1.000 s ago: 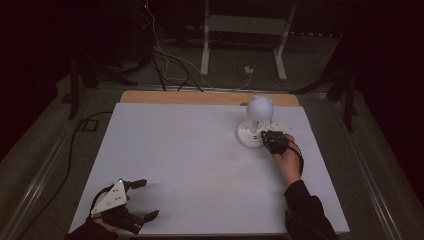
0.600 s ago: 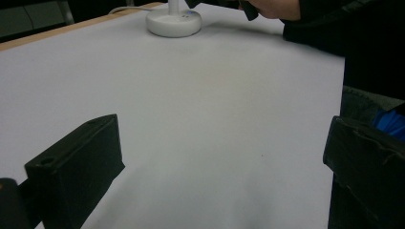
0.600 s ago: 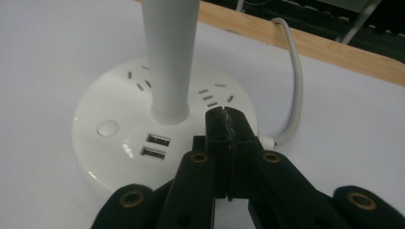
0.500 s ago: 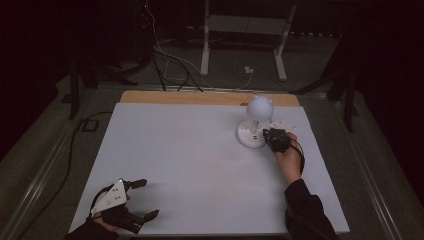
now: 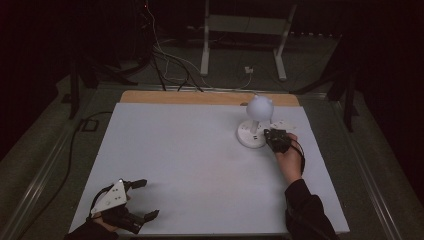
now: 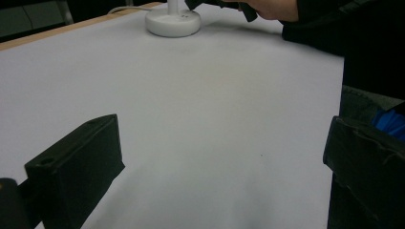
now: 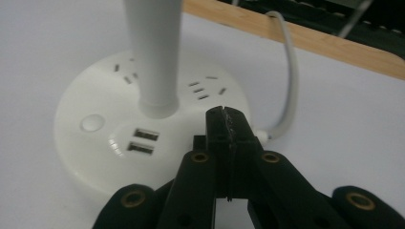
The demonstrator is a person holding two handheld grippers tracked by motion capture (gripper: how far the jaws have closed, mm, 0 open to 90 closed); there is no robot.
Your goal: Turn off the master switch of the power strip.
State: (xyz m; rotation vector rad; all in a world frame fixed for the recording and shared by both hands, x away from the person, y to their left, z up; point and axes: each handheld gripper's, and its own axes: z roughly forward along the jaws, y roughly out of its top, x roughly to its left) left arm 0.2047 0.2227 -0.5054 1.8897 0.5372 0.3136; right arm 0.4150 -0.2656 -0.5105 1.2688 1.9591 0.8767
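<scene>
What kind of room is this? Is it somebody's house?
Probably not a house; it looks like a dark lab or recording room. A plain white-covered table holds one white round-based lamp with sockets, loose cables trail across the floor, and a white metal stand waits behind.

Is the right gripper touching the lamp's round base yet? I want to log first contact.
Cannot tell. In the right gripper view the shut right gripper overlaps the lamp base, hiding any gap.

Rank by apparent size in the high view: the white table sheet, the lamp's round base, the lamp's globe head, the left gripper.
1. White table sheet
2. Left gripper, enlarged by nearness to the camera
3. Lamp's round base and globe head: too alike to rank
</scene>
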